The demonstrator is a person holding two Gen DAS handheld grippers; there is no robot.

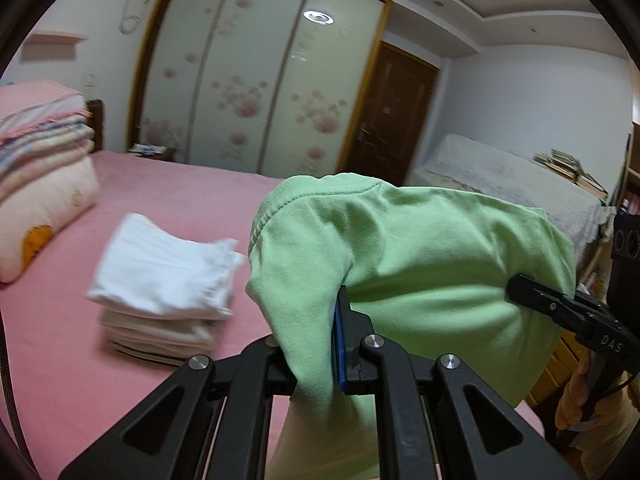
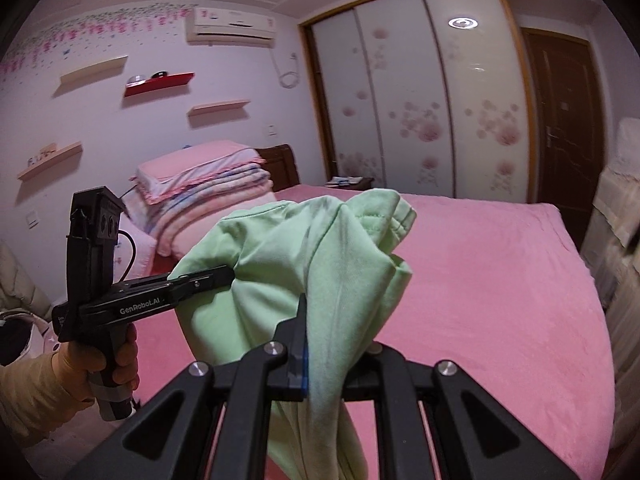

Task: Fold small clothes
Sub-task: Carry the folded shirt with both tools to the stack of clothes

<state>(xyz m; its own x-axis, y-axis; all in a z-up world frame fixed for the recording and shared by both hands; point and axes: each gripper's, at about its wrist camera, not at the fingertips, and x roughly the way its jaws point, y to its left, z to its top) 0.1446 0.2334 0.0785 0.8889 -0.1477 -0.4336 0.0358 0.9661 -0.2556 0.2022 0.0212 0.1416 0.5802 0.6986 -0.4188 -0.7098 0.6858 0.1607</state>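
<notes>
A light green garment (image 1: 420, 248) hangs bunched in the air above the pink bed (image 1: 168, 200), held between both grippers. In the left wrist view my left gripper (image 1: 337, 302) is shut on a fold of it, and cloth drapes over one finger. My right gripper (image 1: 515, 287) comes in from the right and is clamped on the garment's other side. In the right wrist view the green garment (image 2: 280, 248) spills over my right gripper (image 2: 314, 309), which is shut on it. My left gripper (image 2: 227, 275), held by a hand (image 2: 118, 360), pinches the left edge.
A stack of folded white clothes (image 1: 160, 280) lies on the bed to the left. Folded blankets and a pillow (image 1: 44, 184) are piled at the head of the bed (image 2: 500, 280). A floral sliding wardrobe (image 1: 260, 80), a brown door (image 1: 392, 120) and a covered cabinet (image 1: 500, 176) stand behind.
</notes>
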